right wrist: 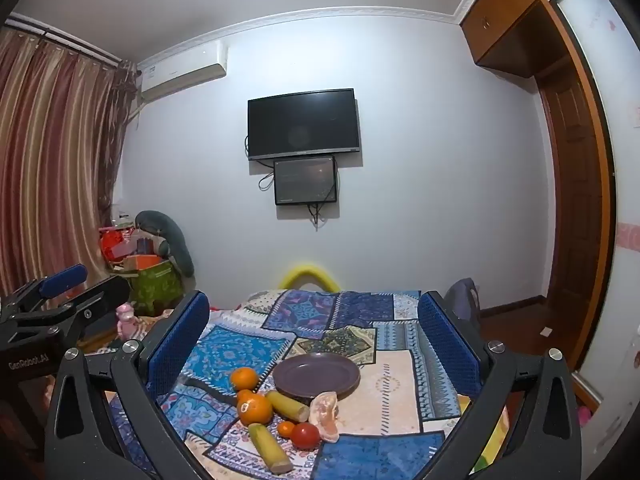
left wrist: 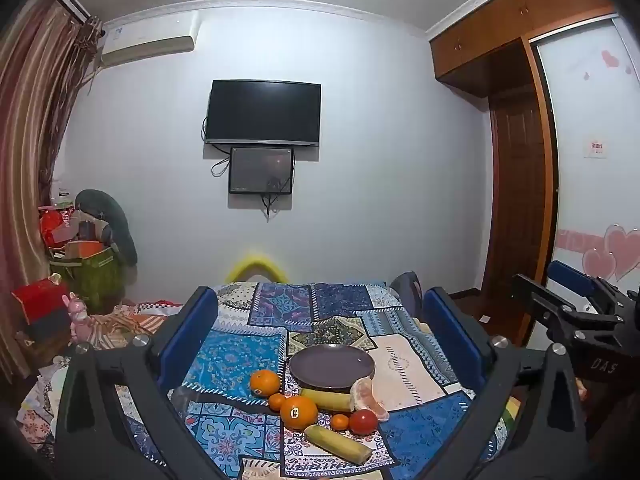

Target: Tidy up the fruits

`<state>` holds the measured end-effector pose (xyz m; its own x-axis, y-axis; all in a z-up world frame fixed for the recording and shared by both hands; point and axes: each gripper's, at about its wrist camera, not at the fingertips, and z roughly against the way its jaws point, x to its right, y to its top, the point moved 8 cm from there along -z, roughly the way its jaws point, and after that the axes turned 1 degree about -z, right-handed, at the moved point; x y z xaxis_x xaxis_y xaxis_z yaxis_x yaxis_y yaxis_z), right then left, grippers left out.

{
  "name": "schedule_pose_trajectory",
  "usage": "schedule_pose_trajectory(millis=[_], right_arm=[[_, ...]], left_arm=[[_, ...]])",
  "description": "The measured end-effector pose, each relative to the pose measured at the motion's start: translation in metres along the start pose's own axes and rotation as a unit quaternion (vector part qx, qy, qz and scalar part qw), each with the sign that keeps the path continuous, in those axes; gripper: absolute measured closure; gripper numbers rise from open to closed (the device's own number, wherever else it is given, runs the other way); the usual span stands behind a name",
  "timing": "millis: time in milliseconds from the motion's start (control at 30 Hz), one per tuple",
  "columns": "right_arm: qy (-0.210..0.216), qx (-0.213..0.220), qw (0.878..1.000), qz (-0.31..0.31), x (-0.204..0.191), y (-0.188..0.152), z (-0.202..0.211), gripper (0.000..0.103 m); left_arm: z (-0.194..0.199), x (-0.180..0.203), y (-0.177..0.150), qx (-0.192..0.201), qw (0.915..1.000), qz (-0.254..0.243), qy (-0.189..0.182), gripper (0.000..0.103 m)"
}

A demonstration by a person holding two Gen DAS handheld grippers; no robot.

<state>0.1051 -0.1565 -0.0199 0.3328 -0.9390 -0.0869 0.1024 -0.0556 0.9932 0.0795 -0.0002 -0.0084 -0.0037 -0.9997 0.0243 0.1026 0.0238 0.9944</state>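
A purple plate (left wrist: 332, 365) (right wrist: 316, 372) sits empty on the patchwork-covered table (left wrist: 404, 376) (right wrist: 392, 392). In front of it lie two large oranges (left wrist: 298, 412) (right wrist: 255, 408), small mandarins (left wrist: 340, 421), a red tomato (left wrist: 363, 421) (right wrist: 305, 435), two yellow-green cane pieces (left wrist: 338, 443) (right wrist: 270, 449) and a peeled pomelo piece (left wrist: 366, 397) (right wrist: 326, 412). My left gripper (left wrist: 320, 328) is open and empty, above and behind the fruits. My right gripper (right wrist: 314, 328) is open and empty too; it also shows in the left wrist view (left wrist: 576, 308).
A wall TV (left wrist: 263, 113) and a smaller screen hang ahead. Curtains and a pile of boxes and bags (left wrist: 84, 248) stand at the left. A wooden wardrobe and door (left wrist: 516, 200) are at the right. A yellow chair back (left wrist: 256, 270) rises behind the table.
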Motion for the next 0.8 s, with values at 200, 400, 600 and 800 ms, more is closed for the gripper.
schedule_pose_trajectory(millis=[200,400,600,800], right_arm=[[0.002,0.0,1.0,0.0,-0.0006,0.0004,0.0009,0.0],[0.002,-0.002,1.0,-0.001,-0.0019,0.0006,0.001,0.0],[0.004,-0.004,1.0,-0.002,-0.0015,-0.0033,-0.0007,0.0],[0.003,-0.005,1.0,0.001,-0.0011,-0.0016,0.0018,0.0]], left_arm=[[0.0008,0.0022,0.0043,0.0,1.0,-0.006,-0.002,0.0],[0.0025,0.004,0.0056,-0.002,1.0,-0.004,-0.001,0.0],[-0.0001,0.0002,0.0022,-0.003,1.0,-0.001,0.0,0.0],[-0.0012,-0.0011,0.0021,-0.004,1.0,0.001,0.001,0.0]])
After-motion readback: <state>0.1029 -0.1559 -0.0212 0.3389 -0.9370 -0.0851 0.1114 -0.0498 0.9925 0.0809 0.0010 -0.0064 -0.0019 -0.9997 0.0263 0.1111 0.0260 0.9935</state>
